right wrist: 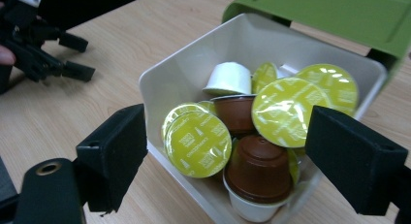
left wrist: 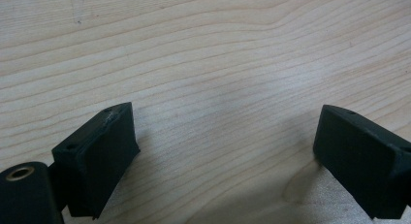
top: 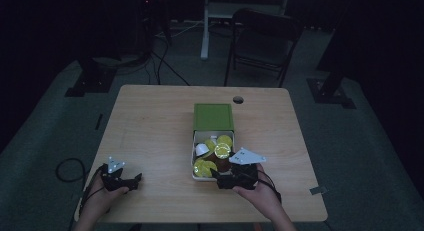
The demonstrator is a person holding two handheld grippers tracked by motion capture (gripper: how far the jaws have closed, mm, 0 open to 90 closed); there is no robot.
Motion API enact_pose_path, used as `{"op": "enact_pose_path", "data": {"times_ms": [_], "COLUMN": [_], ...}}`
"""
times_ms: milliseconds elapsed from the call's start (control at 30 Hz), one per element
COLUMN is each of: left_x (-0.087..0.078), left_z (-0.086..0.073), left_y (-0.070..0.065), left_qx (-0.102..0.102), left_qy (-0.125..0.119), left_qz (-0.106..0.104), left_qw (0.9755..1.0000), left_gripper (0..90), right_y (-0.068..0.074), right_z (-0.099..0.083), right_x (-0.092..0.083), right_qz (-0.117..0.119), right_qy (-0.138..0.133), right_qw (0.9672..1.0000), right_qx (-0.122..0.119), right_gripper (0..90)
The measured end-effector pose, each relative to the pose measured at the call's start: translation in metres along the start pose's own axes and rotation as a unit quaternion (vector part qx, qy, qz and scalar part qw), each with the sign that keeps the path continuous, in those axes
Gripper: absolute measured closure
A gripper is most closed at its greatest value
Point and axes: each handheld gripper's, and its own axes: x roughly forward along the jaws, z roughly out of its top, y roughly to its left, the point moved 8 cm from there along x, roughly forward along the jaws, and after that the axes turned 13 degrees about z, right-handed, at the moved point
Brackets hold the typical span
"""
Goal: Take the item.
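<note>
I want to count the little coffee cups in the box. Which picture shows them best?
The right gripper view: the coffee capsules sit close and bright in the white box, between the open right gripper. The high view shows the capsules small and dim. The left gripper view shows bare table.

Dark folding chair (top: 264,41) beyond the wooden table (top: 150,131), white stand (top: 206,26), floor cables (top: 165,61)

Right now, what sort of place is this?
Probably a dim lab or recording studio: a wooden table on carpet, black stand bases with cables, and a folding chair behind it.
</note>
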Motion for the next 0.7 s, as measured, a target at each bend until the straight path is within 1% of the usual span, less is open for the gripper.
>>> {"op": "enact_pose_path", "data": {"times_ms": [33, 167, 267, 300, 367, 500, 600, 700], "left_x": [0.000, 0.000, 0.000, 0.000, 0.000, 0.000, 0.000, 0.000], "left_z": [0.000, 0.000, 0.000, 0.000, 0.000, 0.000, 0.000, 0.000], "left_y": [0.000, 0.000, 0.000, 0.000, 0.000, 0.000, 0.000, 0.000], "left_qx": [0.000, 0.000, 0.000, 0.000, 0.000, 0.000, 0.000, 0.000], "left_qy": [0.000, 0.000, 0.000, 0.000, 0.000, 0.000, 0.000, 0.000], "left_qz": [0.000, 0.000, 0.000, 0.000, 0.000, 0.000, 0.000, 0.000], "left_qw": [1.0000, 1.0000, 1.0000, 1.0000, 1.0000, 1.0000, 1.0000, 1.0000], "left_gripper": [8.5, 8.5, 8.5, 8.5, 8.5, 8.5, 8.5, 8.5], "right_y": [0.000, 0.005, 0.007, 0.009, 0.010, 0.012, 0.013, 0.013], "right_z": [0.000, -0.006, -0.008, -0.012, -0.015, -0.018, -0.019, -0.021], "right_x": [0.000, 0.015, 0.021, 0.029, 0.035, 0.044, 0.048, 0.052], "right_qz": [0.000, 0.010, 0.016, 0.019, 0.020, 0.023, 0.022, 0.022], "right_qy": [0.000, 0.013, 0.015, 0.022, 0.030, 0.039, 0.045, 0.052], "right_qw": [1.0000, 0.9999, 0.9997, 0.9995, 0.9993, 0.9989, 0.9987, 0.9983], "right_qx": [0.000, -0.002, -0.004, -0.009, -0.010, -0.012, -0.013, -0.015], "right_gripper": [15.0, 15.0, 15.0, 15.5, 17.4, 17.4, 21.5, 23.5]}}
